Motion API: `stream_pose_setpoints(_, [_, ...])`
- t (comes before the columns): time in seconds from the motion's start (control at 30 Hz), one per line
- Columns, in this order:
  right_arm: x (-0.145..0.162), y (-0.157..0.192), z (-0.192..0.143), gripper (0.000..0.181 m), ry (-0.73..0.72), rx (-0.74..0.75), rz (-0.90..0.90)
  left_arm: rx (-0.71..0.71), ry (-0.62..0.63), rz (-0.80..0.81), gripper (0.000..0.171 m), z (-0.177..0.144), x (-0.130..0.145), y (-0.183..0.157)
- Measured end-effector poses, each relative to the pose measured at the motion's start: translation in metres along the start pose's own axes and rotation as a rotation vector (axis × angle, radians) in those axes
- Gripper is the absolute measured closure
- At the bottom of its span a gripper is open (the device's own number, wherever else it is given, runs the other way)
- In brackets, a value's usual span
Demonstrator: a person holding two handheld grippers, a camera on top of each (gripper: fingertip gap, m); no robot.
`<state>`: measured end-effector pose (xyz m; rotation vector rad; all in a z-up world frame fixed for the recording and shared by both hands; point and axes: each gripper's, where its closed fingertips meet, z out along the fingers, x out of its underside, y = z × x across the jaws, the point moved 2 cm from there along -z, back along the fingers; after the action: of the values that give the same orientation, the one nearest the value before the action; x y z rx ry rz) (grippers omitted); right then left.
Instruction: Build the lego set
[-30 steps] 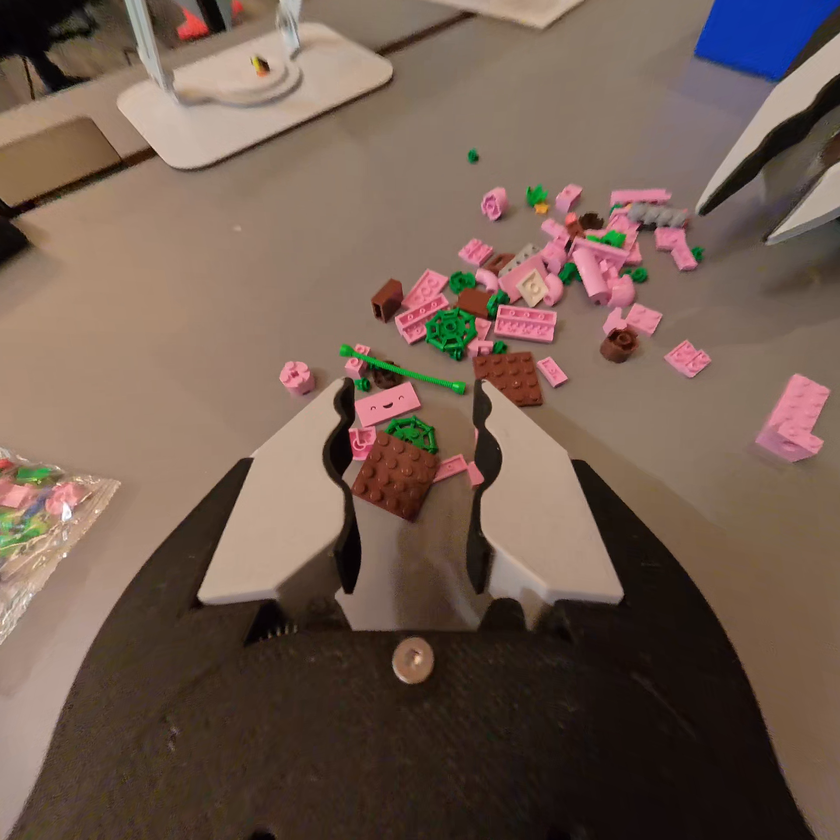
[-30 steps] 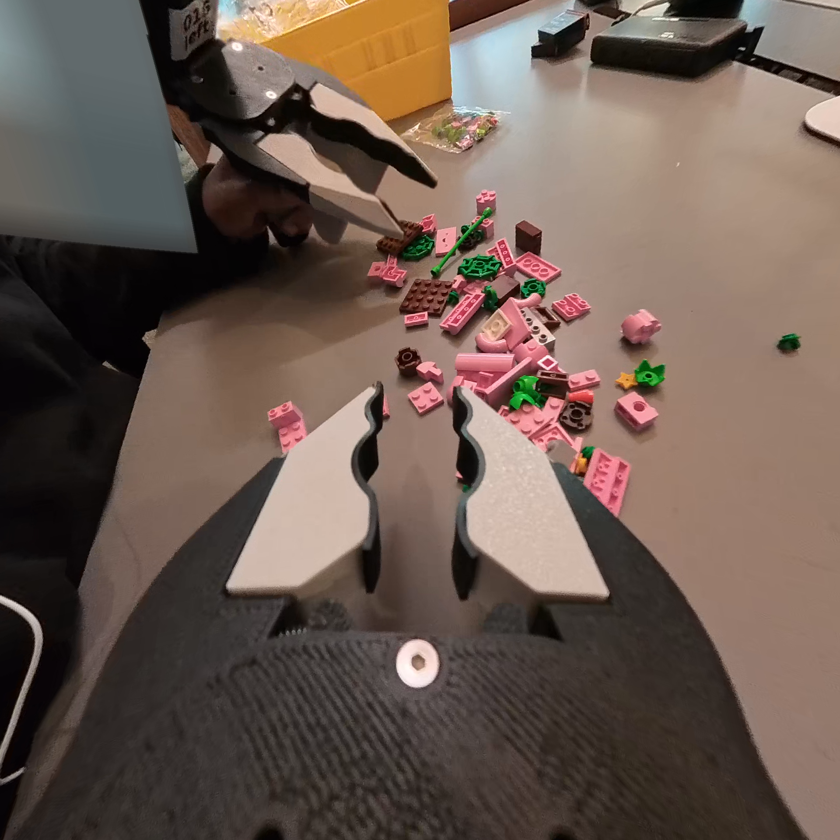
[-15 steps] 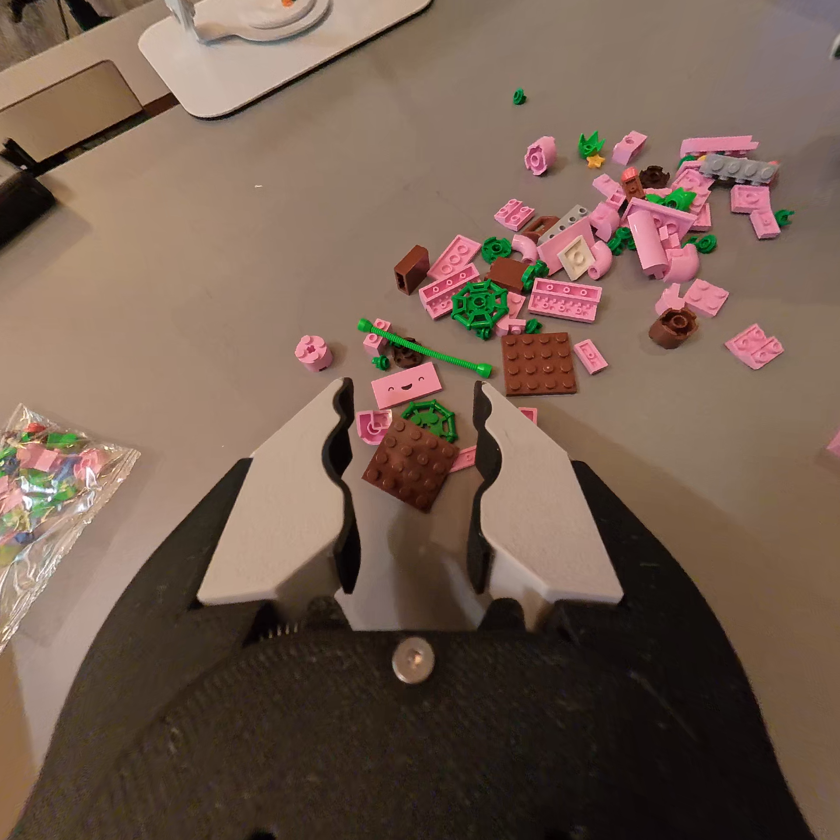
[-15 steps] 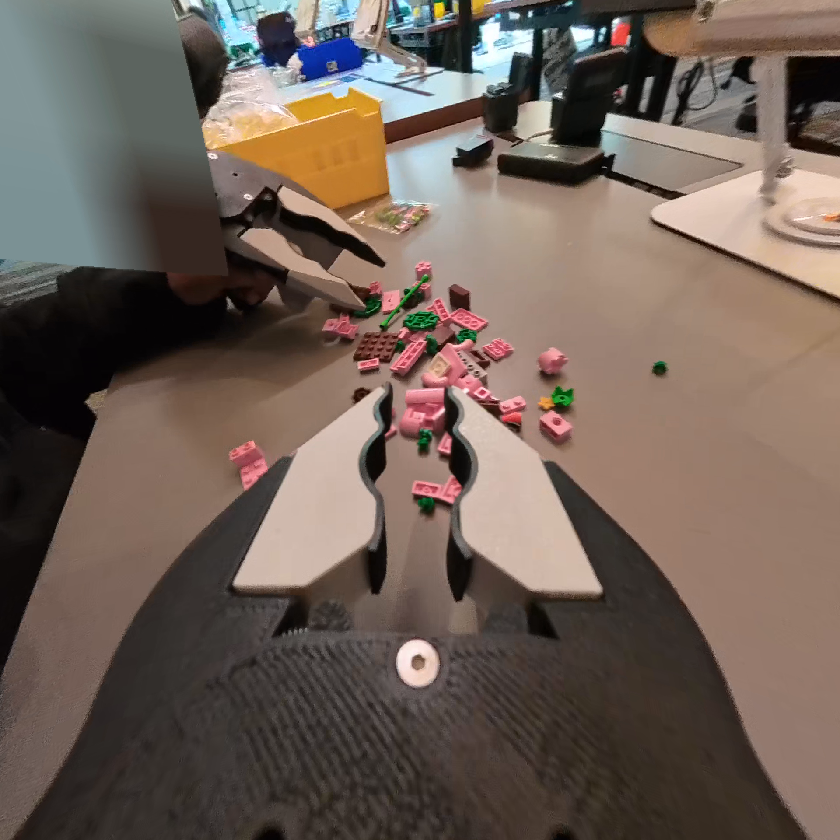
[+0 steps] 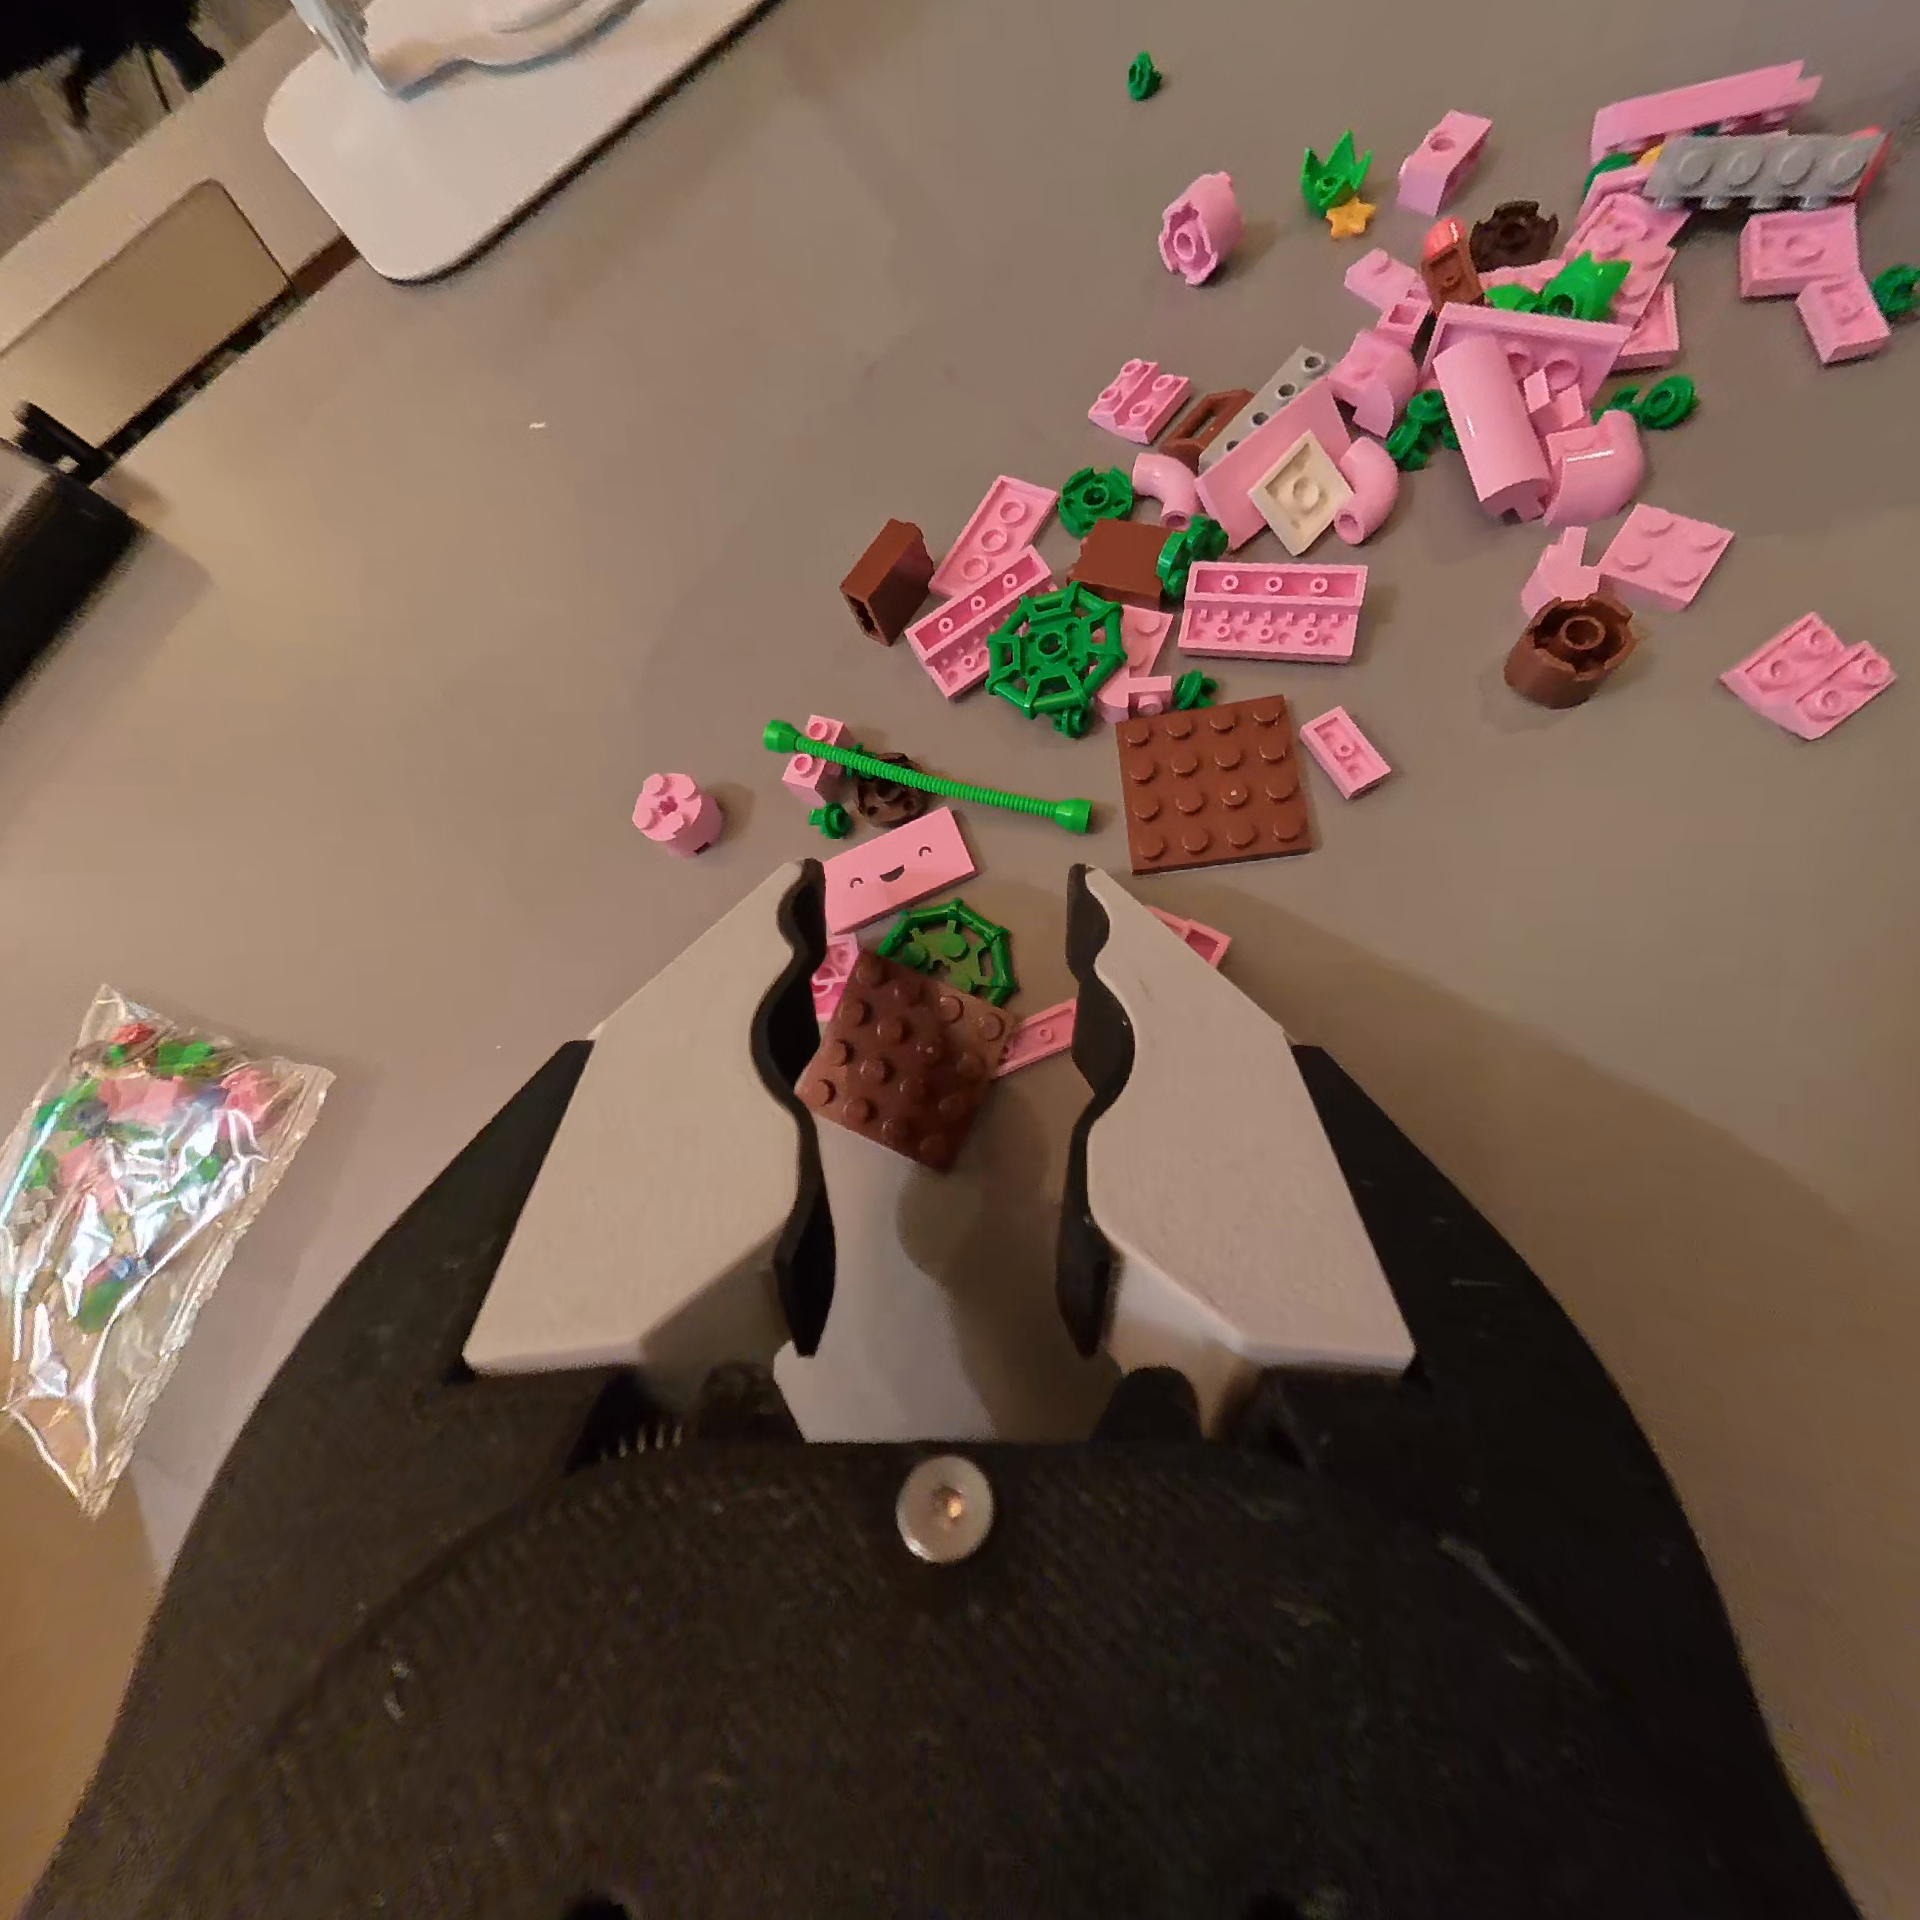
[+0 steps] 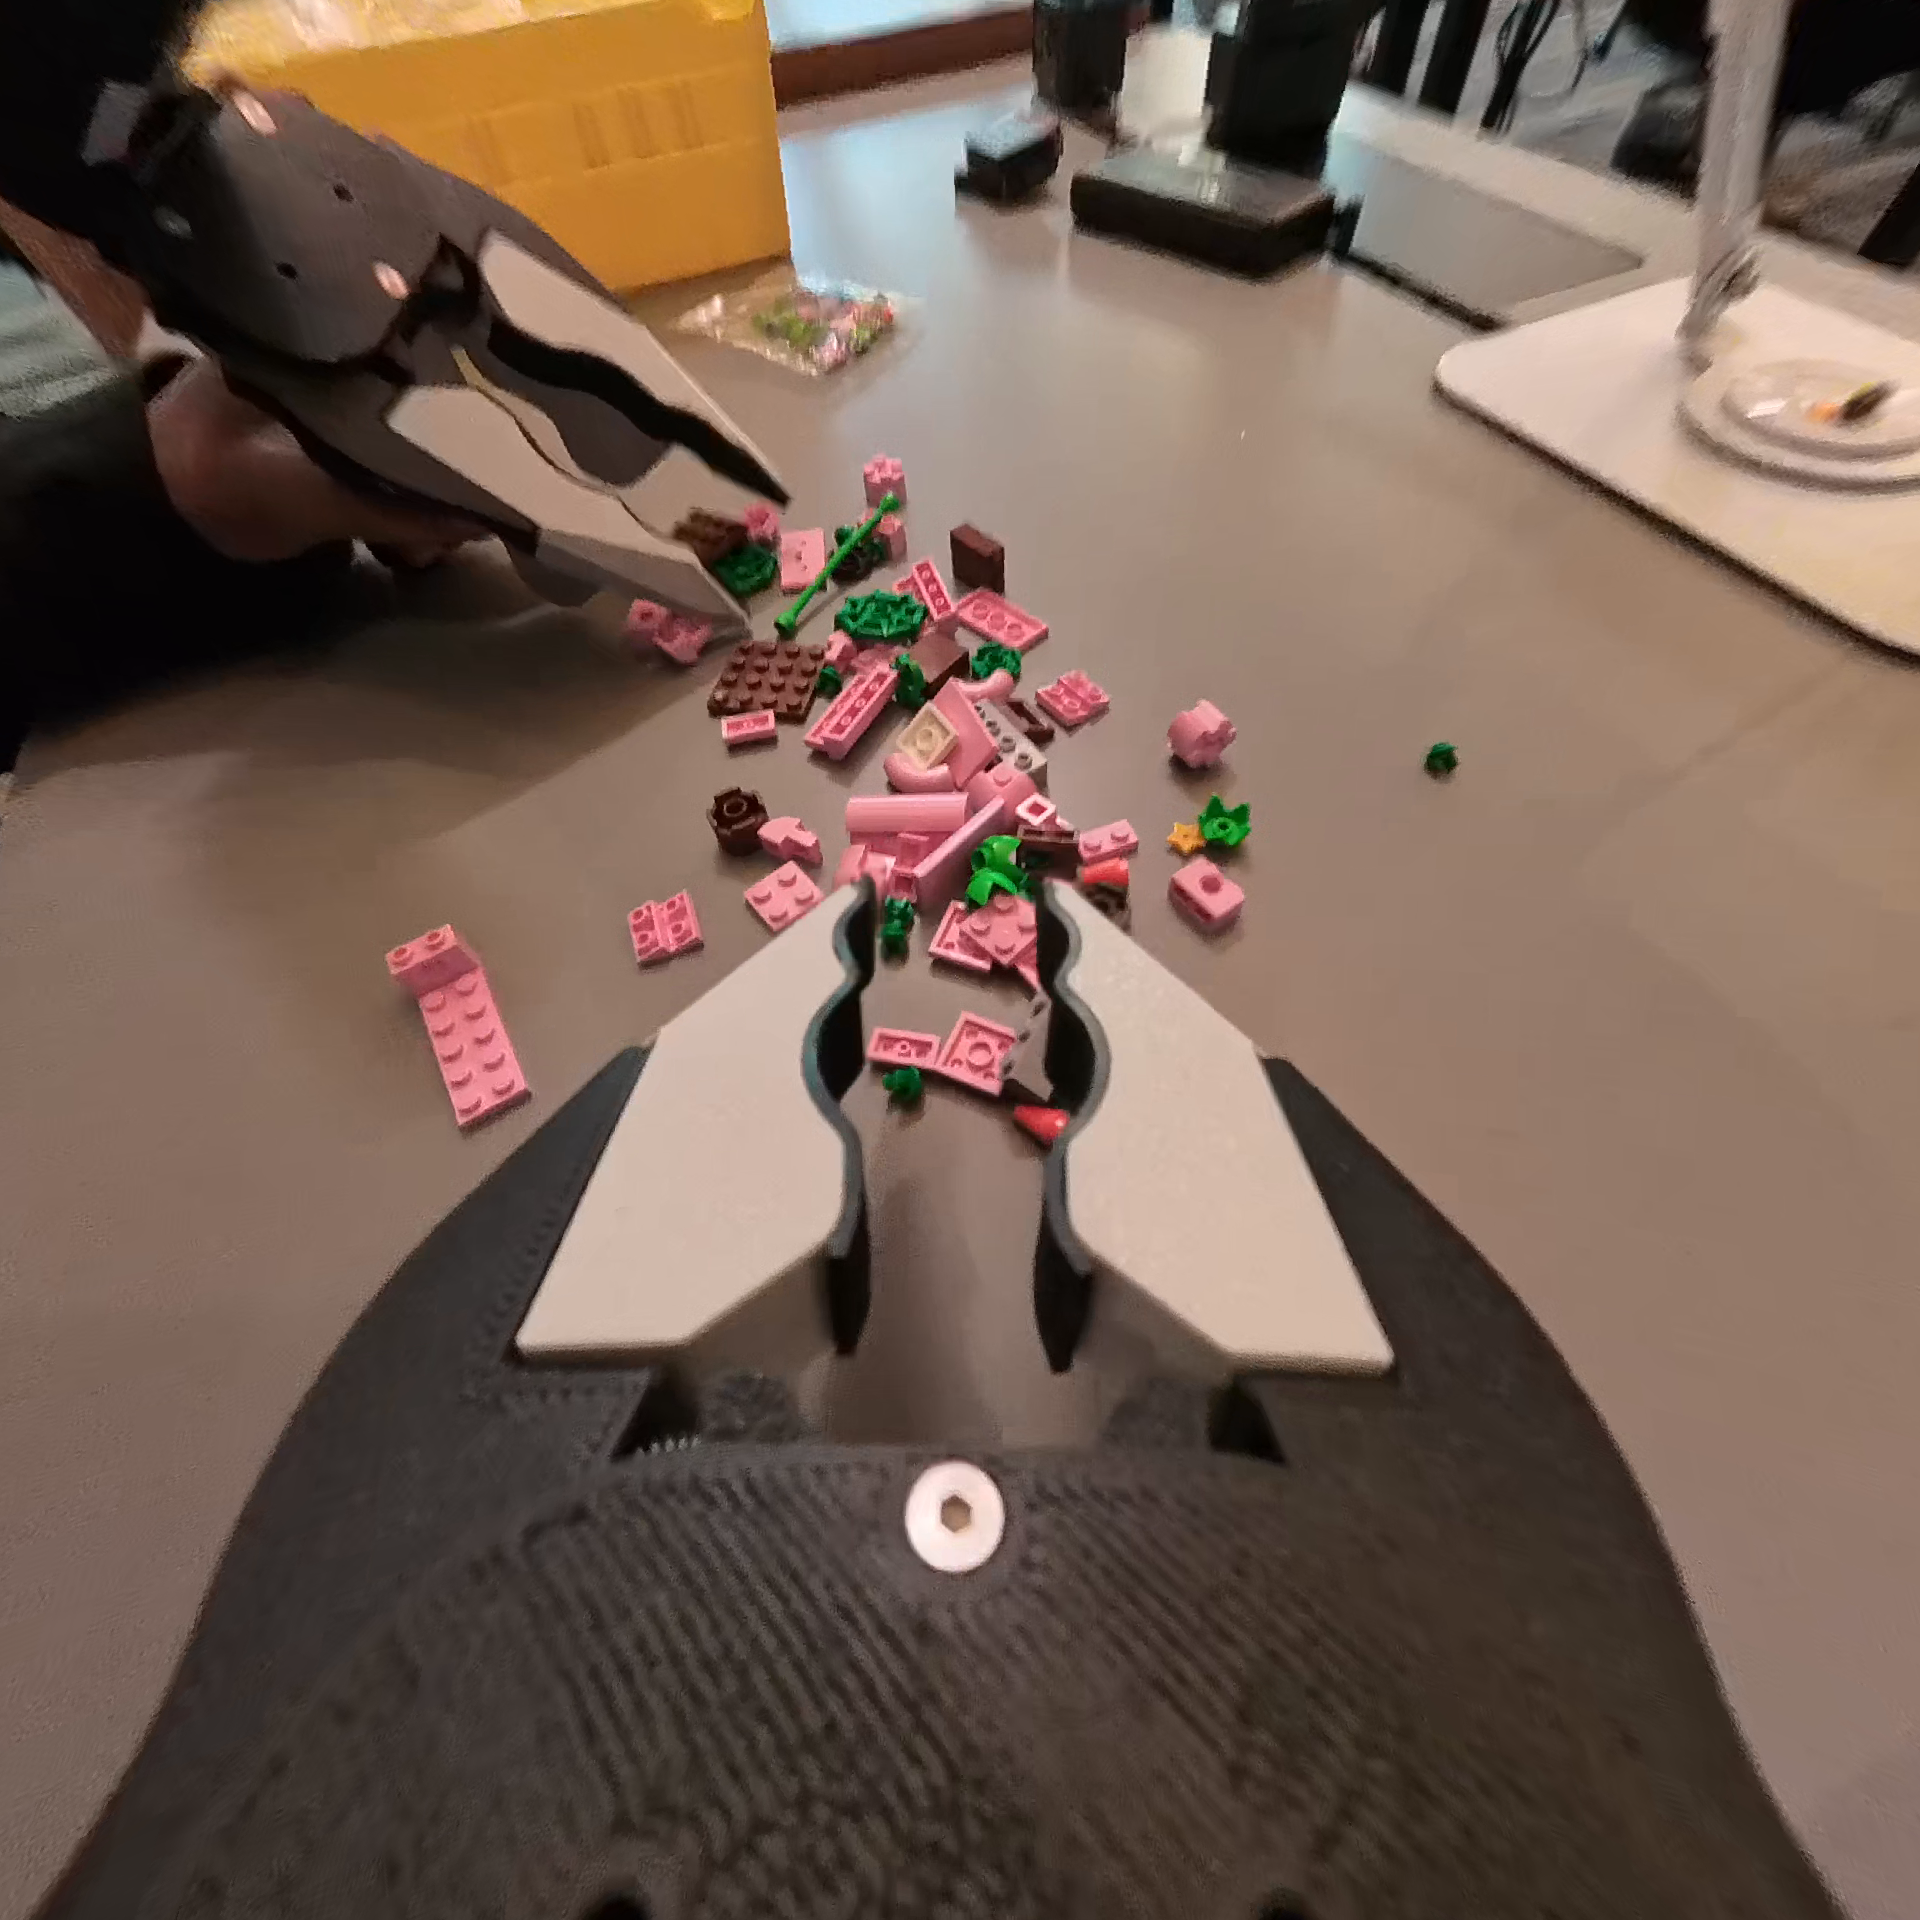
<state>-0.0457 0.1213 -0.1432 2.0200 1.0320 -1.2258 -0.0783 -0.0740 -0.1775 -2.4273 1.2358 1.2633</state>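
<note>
Loose pink, green and brown Lego pieces lie scattered on the grey table (image 5: 520, 582). My left gripper (image 5: 940, 873) is open. A brown 4x4 plate (image 5: 904, 1070) lies tilted between its fingers, against the left finger. A pink smiley tile (image 5: 899, 868) and a green web piece (image 5: 951, 951) lie at its tips. A second brown 4x4 plate (image 5: 1216, 790) lies just ahead. My right gripper (image 6: 956, 891) is open and empty, low over small pink plates (image 6: 977, 1049) at the near end of the pile. In the right wrist view the left gripper (image 6: 758, 561) shows at the far left.
A sealed bag of pieces (image 5: 135, 1164) lies left of my left gripper. A pink L-shaped assembly (image 6: 462, 1018) lies left of my right gripper. A yellow bin (image 6: 582, 156) and dark boxes (image 6: 1195, 208) stand at the back. A white stand base (image 6: 1683, 488) sits far right. The white stand base (image 6: 1683, 488) is about 30 cm from both grippers' fingertips.
My right gripper has swung and moved forward over the near end of the pile, its jaws a little wider. My left gripper has tilted slightly, with the brown plate still between its fingers.
</note>
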Motion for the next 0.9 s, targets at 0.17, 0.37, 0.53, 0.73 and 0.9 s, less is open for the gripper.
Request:
stream_pose_setpoints(0.17, [0.005,0.007,0.028,0.151,0.113,0.028,-0.066,-0.011,-0.032,-0.010,0.126,-0.002,-0.004,0.003])
stream_pose_setpoints(0.37, [-0.001,0.021,0.062,0.139,0.172,0.020,-0.100,-0.033,-0.019,0.036,0.128,0.000,-0.003,0.000])
stream_pose_setpoints(0.53, [0.012,0.016,0.066,0.150,0.267,0.075,-0.125,-0.037,-0.021,0.062,0.129,0.001,-0.004,-0.001])
stream_pose_setpoints(0.73, [-0.005,0.018,0.052,0.150,0.128,0.039,-0.094,-0.027,-0.040,0.052,0.130,-0.001,-0.006,-0.001])
stream_pose_setpoints(0.9, [-0.010,-0.026,0.013,0.150,0.084,0.200,-0.054,-0.025,-0.044,0.047,0.131,-0.001,-0.006,0.000])
